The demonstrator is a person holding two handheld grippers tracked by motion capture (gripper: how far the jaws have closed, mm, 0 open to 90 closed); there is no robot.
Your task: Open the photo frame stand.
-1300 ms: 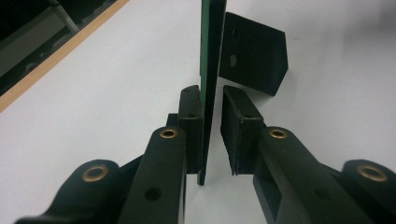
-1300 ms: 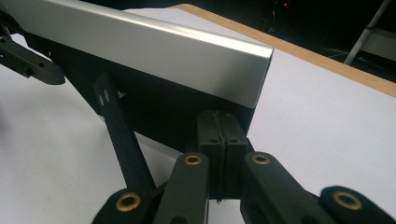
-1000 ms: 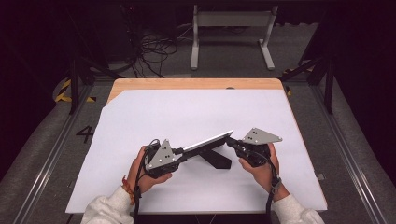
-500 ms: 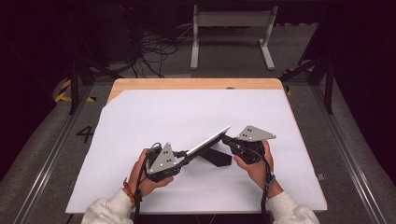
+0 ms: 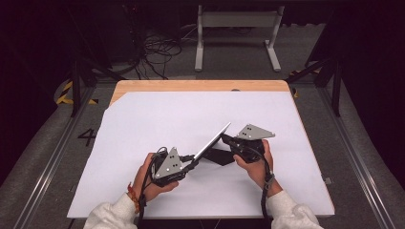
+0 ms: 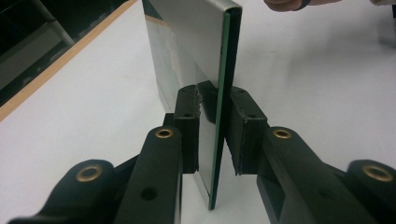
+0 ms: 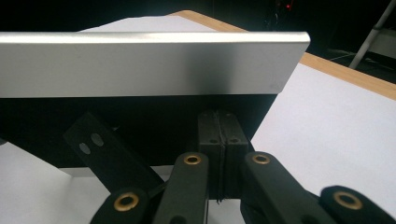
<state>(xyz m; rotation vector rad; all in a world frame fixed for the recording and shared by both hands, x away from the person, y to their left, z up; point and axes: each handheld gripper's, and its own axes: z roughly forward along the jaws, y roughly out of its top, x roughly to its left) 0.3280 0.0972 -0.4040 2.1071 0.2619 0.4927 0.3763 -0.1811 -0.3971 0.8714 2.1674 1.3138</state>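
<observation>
Mounted high above the near edge of the tabletop [image 5: 143, 109], facing forward and down, far enough back to take in the whole white sheet, both forearms and the dark floor beyond. Riding on the left gripper [image 6: 211, 116], looking close along its own black fingers [image 6: 187, 119] at the edge of the thin metal panel [image 6: 201, 51], with white tabletop behind and a bit of the other hand [image 6: 287, 3] at the top. Riding on the right gripper [image 7: 219, 130], equally close, facing the same panel broadside toward the wooden far corner; shared by all three: panel and white sheet.
</observation>
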